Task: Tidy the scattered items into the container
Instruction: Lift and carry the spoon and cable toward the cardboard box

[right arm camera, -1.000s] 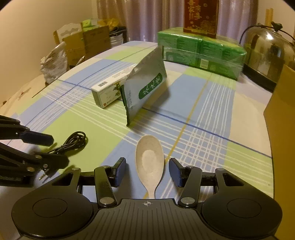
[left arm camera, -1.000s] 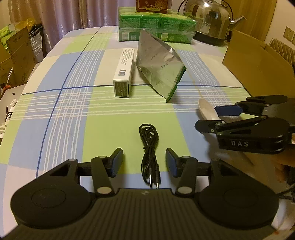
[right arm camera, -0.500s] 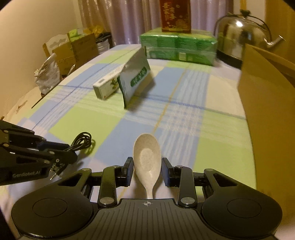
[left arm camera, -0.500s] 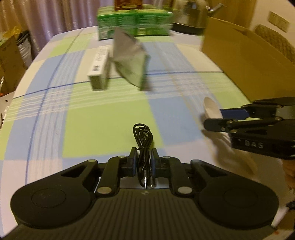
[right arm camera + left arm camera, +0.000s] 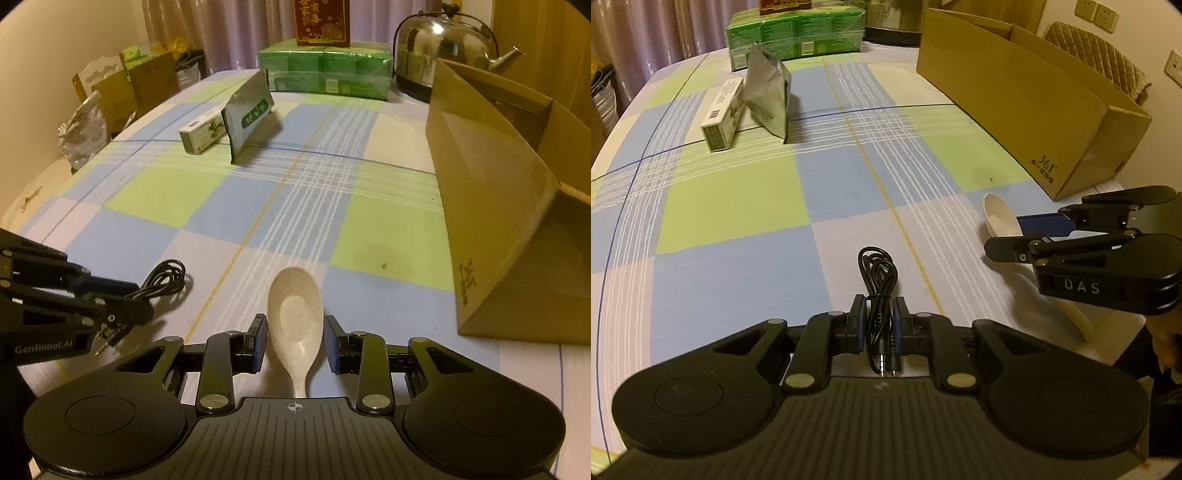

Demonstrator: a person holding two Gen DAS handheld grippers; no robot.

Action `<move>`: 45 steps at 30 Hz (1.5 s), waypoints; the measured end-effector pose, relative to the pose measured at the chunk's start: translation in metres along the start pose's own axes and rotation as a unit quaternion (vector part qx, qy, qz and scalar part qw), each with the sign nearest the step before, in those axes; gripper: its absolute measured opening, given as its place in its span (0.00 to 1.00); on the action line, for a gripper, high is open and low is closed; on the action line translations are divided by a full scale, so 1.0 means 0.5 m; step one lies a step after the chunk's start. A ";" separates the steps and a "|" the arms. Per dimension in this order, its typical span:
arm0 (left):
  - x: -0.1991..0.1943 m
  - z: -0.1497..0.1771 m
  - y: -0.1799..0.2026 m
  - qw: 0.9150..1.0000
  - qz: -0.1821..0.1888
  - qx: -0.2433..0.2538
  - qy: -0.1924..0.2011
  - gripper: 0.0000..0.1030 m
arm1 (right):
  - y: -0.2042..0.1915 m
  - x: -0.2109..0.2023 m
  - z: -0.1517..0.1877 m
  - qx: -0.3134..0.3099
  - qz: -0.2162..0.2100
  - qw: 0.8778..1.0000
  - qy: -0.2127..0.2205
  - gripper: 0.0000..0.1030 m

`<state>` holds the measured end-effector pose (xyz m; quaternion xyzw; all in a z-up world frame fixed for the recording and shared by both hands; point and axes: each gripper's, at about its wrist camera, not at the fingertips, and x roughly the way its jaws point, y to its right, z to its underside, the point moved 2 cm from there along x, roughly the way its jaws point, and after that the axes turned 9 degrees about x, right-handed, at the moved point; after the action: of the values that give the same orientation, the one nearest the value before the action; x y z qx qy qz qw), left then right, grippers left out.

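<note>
**Table contents, left to right**

1. Long white-and-green cardboard carton [image 5: 723, 115], lying flat on the blue, green and white checked tablecloth [image 5: 738, 192], far left.
2. Silver foil pouch with a green label [image 5: 246, 115], standing tilted, just beside the carton.
3. My left tongs [image 5: 880, 325], fingers pressed together on item 4.
4. Coiled black audio cable [image 5: 879, 280], clamped between my left fingers; its loop reaches forward over the cloth and its two metal plugs point back toward me.
5. My right tongs [image 5: 294, 343], fingers set either side of item 6; they stand just beside its edges, and I cannot tell whether they grip it.
6. Cream speckled plastic rice spoon [image 5: 295, 317], bowl up, handle toward me, between my right fingers.
7. Open brown cardboard box [image 5: 1027, 96], the container, at the right edge of the table, near the spoon.
8. Wrapped green packs [image 5: 325, 72] and a steel kettle [image 5: 445, 40], at the far end.
</note>
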<state>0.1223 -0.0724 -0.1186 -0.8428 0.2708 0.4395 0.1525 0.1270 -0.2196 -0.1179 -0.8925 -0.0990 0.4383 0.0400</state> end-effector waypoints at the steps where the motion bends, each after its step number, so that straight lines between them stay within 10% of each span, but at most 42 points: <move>1: 0.002 0.000 0.002 1.000 -0.004 0.004 -0.001 0.11 | 0.001 -0.002 0.001 0.000 0.002 1.000 0.001 0.29; 14: 0.020 0.000 0.003 1.000 -0.022 0.017 -0.004 0.18 | 0.008 0.012 0.013 -0.002 0.006 1.000 0.016 0.30; 19: 0.024 -0.006 0.001 1.000 -0.017 0.018 -0.003 0.12 | 0.009 0.014 0.009 0.001 0.003 1.000 0.025 0.49; 27: 0.020 0.000 -0.001 1.000 -0.016 0.008 -0.001 0.12 | 0.003 0.029 0.008 0.001 0.005 1.000 0.028 0.48; 30: 0.018 0.001 0.001 1.000 -0.015 0.005 -0.001 0.12 | 0.004 0.027 0.007 -0.003 0.012 0.999 0.030 0.29; 45: -0.055 -0.001 0.019 0.999 -0.021 -0.001 0.028 0.10 | -0.014 -0.076 -0.013 0.001 0.009 0.997 0.070 0.29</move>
<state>0.1041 -0.0716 -0.0959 -0.8604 0.2568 0.4128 0.1528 0.1083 -0.2208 -0.0833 -0.9218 -0.0870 0.3752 0.0435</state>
